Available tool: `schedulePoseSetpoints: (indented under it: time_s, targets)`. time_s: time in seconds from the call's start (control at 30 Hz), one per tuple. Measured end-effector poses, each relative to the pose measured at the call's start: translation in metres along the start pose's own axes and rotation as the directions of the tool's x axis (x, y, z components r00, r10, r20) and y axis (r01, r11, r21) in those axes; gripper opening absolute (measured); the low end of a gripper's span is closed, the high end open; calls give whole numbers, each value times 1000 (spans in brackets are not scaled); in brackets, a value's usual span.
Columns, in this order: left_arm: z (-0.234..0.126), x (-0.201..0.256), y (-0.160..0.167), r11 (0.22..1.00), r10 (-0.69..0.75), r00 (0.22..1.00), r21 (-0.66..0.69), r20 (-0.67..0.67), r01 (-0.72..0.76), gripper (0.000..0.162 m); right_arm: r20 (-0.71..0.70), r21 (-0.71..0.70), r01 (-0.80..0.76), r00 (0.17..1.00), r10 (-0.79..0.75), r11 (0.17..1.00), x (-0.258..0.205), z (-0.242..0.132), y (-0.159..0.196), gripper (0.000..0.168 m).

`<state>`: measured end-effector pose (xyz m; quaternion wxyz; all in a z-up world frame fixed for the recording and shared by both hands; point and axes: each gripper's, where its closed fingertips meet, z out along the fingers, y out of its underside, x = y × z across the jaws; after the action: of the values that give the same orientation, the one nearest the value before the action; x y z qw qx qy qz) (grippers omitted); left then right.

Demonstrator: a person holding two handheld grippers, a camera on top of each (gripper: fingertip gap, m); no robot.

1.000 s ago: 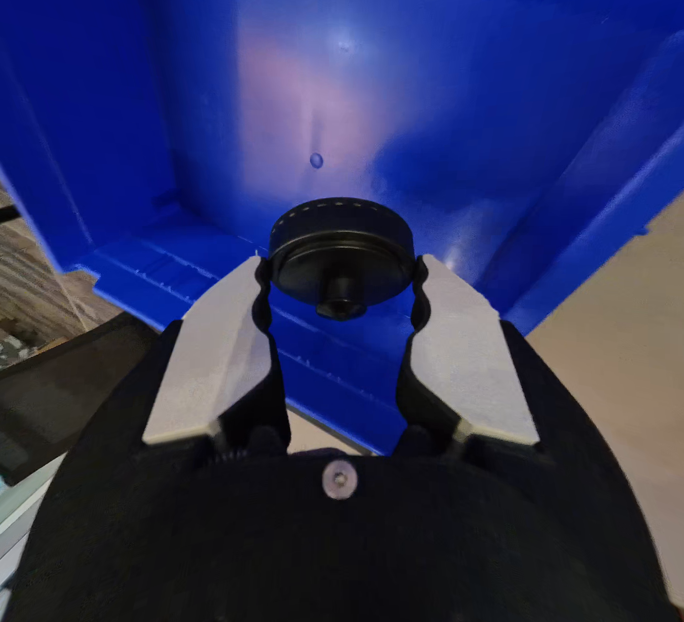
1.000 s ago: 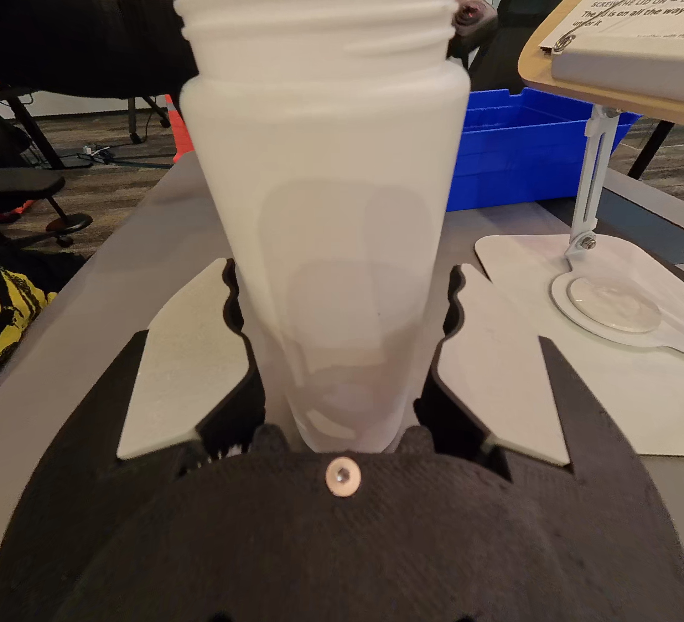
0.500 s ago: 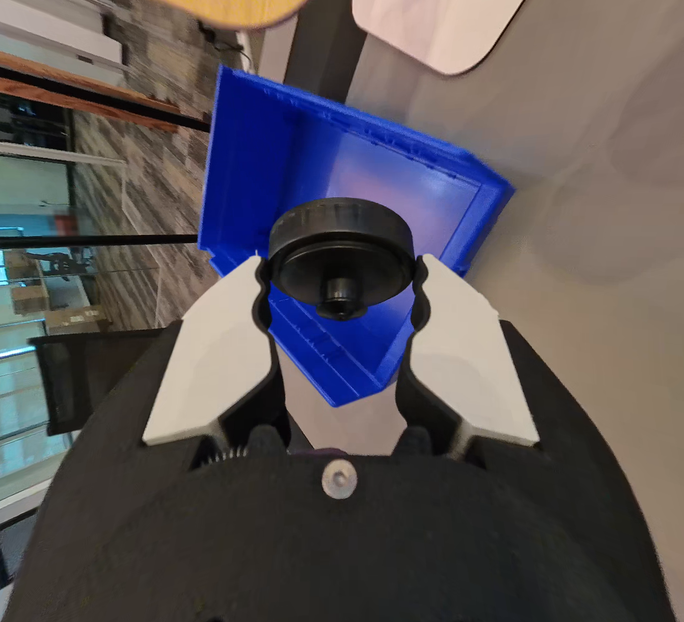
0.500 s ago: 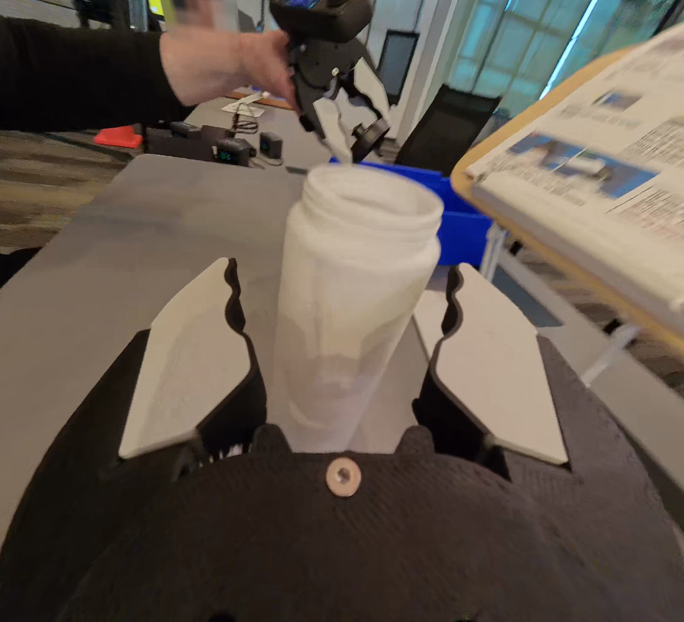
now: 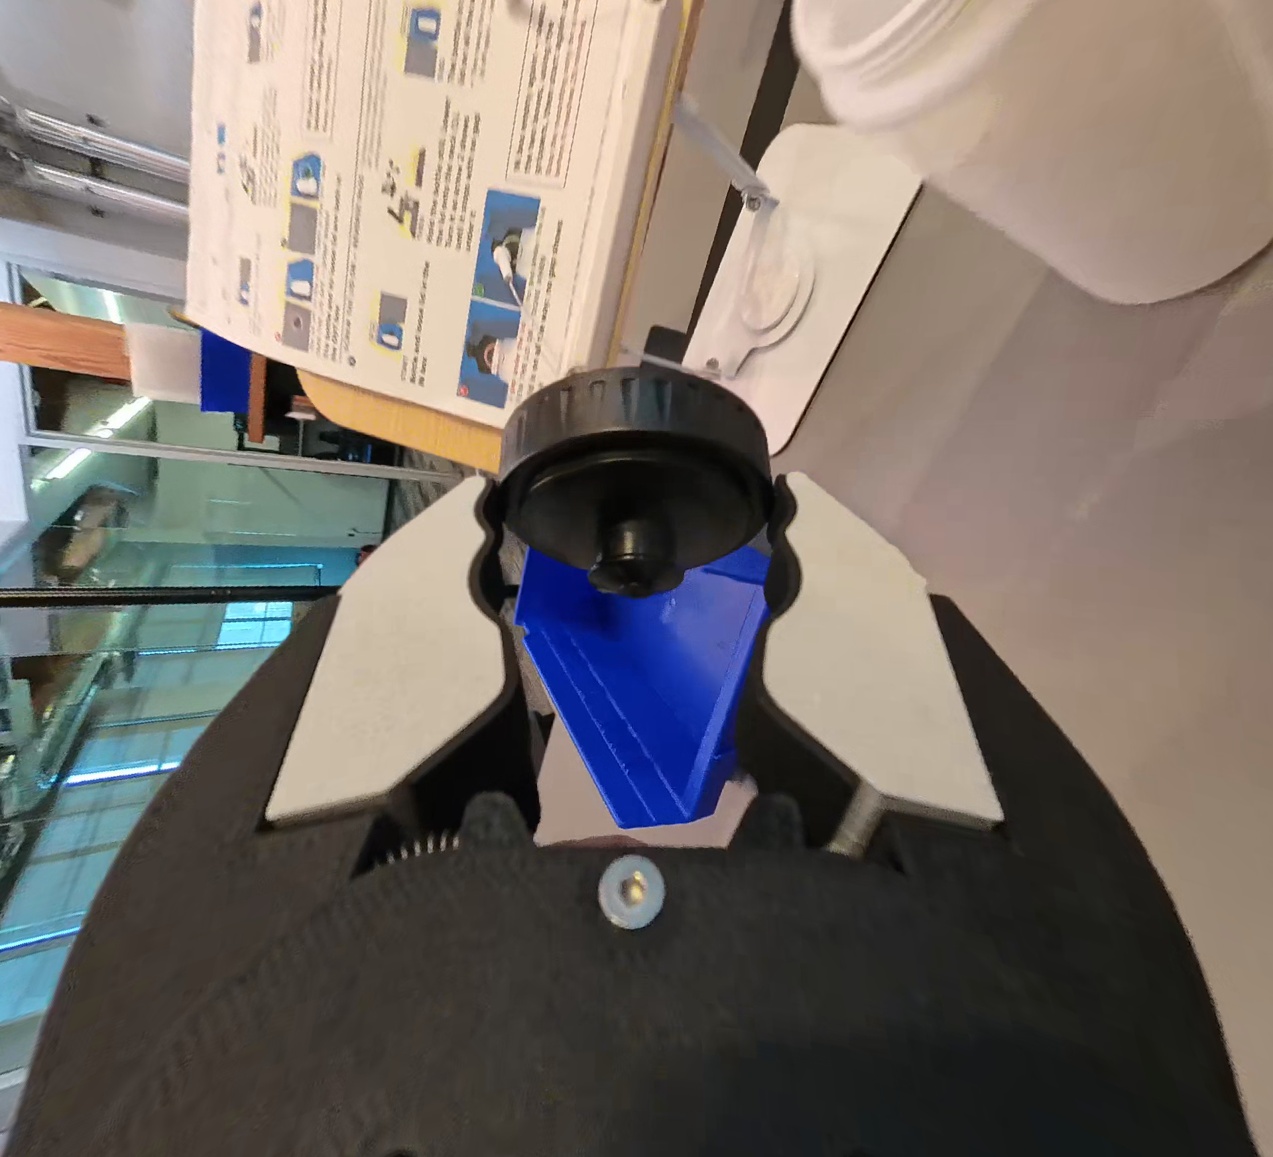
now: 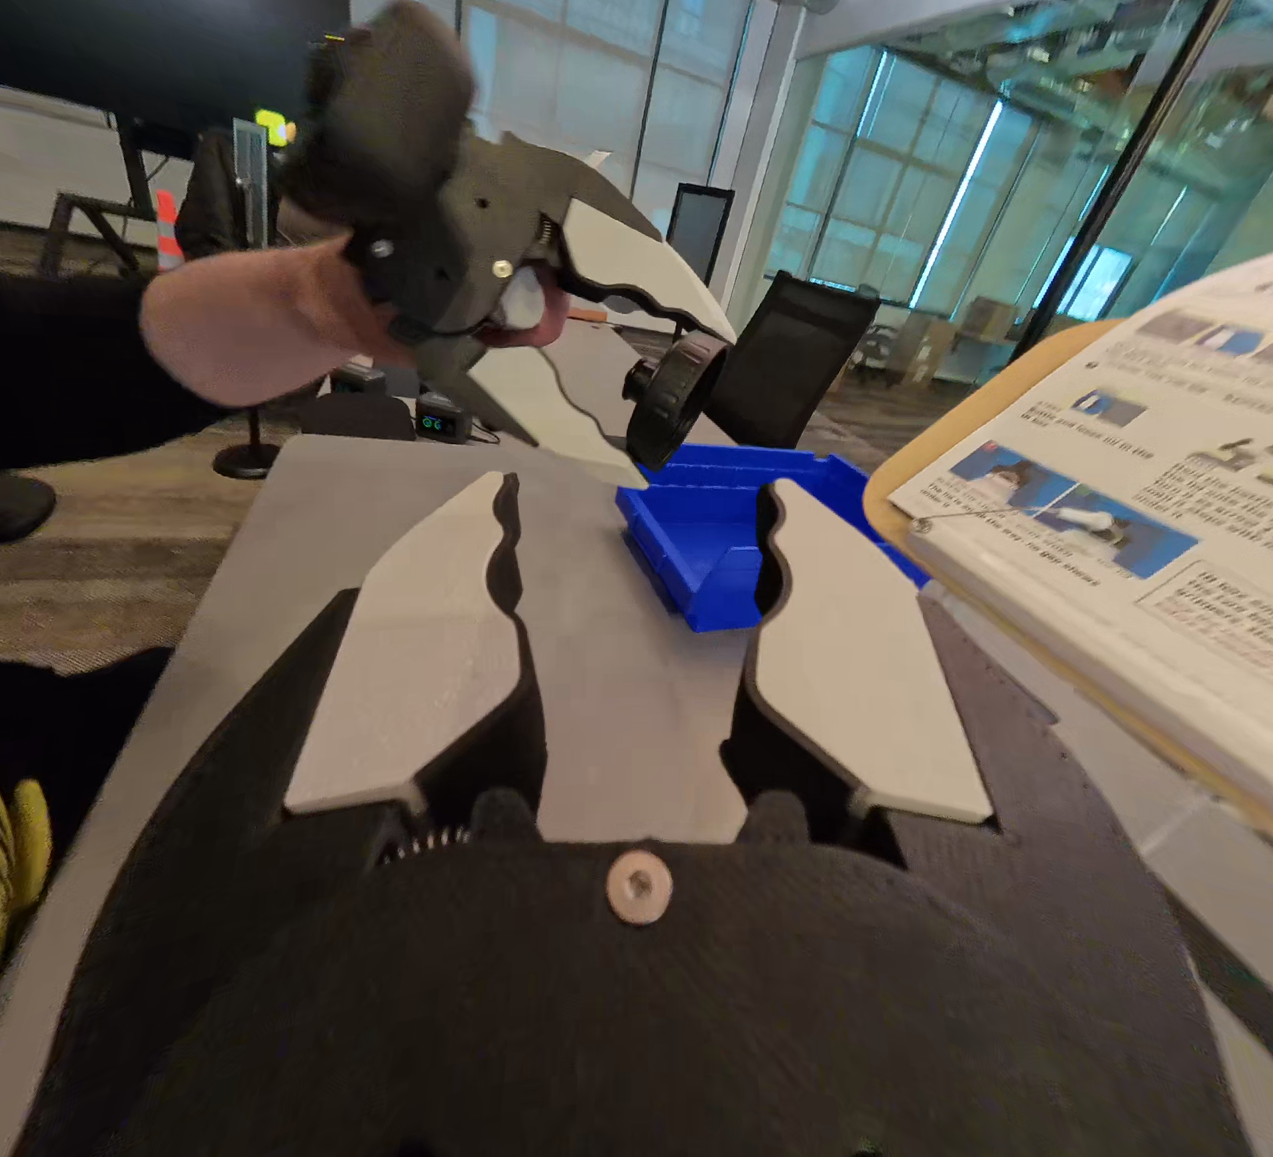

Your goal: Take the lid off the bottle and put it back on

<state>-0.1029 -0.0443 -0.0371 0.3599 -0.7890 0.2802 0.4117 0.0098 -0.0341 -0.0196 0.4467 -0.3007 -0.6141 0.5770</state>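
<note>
Bottle (image 5: 1074, 90) left standing free, well apart from the gaping, empty right gripper (image 6: 637, 545), could be toppled when the lid (image 5: 634, 469) clamped in the left gripper (image 5: 637, 524) is pressed on.

Black lid (image 5: 634, 476) with ribbed rim; white bottle (image 5: 1074, 90); bright blue bin (image 6: 696, 538) far right; grey table (image 6: 386, 483); pale wooden board (image 5: 386, 414) under white printed sheet (image 5: 413, 146).

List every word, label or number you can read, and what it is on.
The sheet on the board: printed text beside pictures, mostly blurred; not copied here.
On the lid, bottle and bin: no writing seen.
Small display far back: too small to read.
</note>
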Motion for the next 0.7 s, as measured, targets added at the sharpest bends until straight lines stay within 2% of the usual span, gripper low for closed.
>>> schedulePoseSetpoints:
  time_s: [0.13, 0.27, 0.3, 0.4, 0.53, 0.63, 0.7]
  targets:
    - [-12, 19, -22, 1000, -7, 1000, 26, 17, 6, 74, -5, -48, -97, 995, 97, 994, -3, 24, 10, 67]
    - [-17, 40, -37, 998, 5, 1000, 56, -1, -5, 74, 4, -108, -131, 991, 132, 986, -9, 41, 21, 66]
    - [-18, 44, -39, 998, 18, 1000, 57, -5, -18, 74, 18, -120, -135, 990, 138, 984, -12, 44, 23, 61]
    - [-21, 46, -42, 998, 22, 1000, 56, 11, -23, 74, 88, -128, -125, 987, 137, 984, -25, 49, 24, 29]
    - [-24, 44, -39, 997, 15, 1000, 69, 20, -17, 74, 127, -131, -160, 976, 176, 978, -30, 50, 22, 23]
    - [-34, 39, -49, 988, 16, 999, 152, 36, -21, 73, 208, -65, -269, 938, 277, 961, -31, 44, 10, 23]
    - [-39, 34, -52, 978, -31, 999, 208, 26, 24, 75, 300, -30, -385, 877, 376, 922, -30, 38, 1, 23]
